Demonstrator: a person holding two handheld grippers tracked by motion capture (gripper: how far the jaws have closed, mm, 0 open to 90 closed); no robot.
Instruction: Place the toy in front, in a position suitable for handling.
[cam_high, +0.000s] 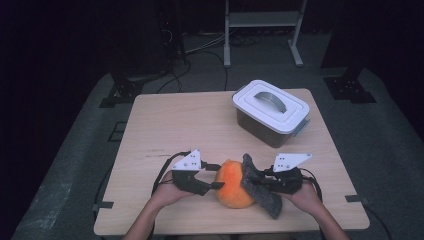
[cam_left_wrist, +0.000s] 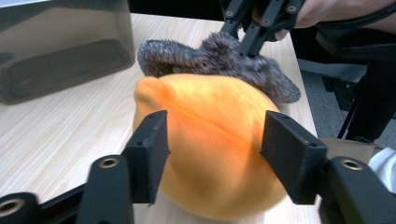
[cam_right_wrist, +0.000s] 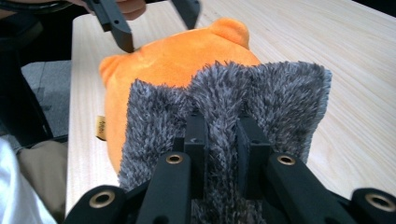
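A round orange plush toy (cam_high: 232, 187) lies near the table's front edge. My left gripper (cam_high: 219, 176) reaches it from the left, and its two black jaws straddle the toy (cam_left_wrist: 215, 140) with the pads pressed into its soft sides. A grey fuzzy cloth (cam_high: 265, 200) is draped against the toy's right side. My right gripper (cam_right_wrist: 222, 135) is shut on a fold of this cloth (cam_right_wrist: 224, 93), and the orange toy (cam_right_wrist: 163, 60) lies just beyond it. The right gripper (cam_left_wrist: 247, 39) also appears behind the cloth (cam_left_wrist: 205, 56) in the left gripper view.
A dark plastic box with a white handled lid (cam_high: 270, 107) stands at the back right of the wooden table (cam_high: 175, 120). The person's forearms come in over the front edge. Cables and stand legs lie on the floor beyond the table.
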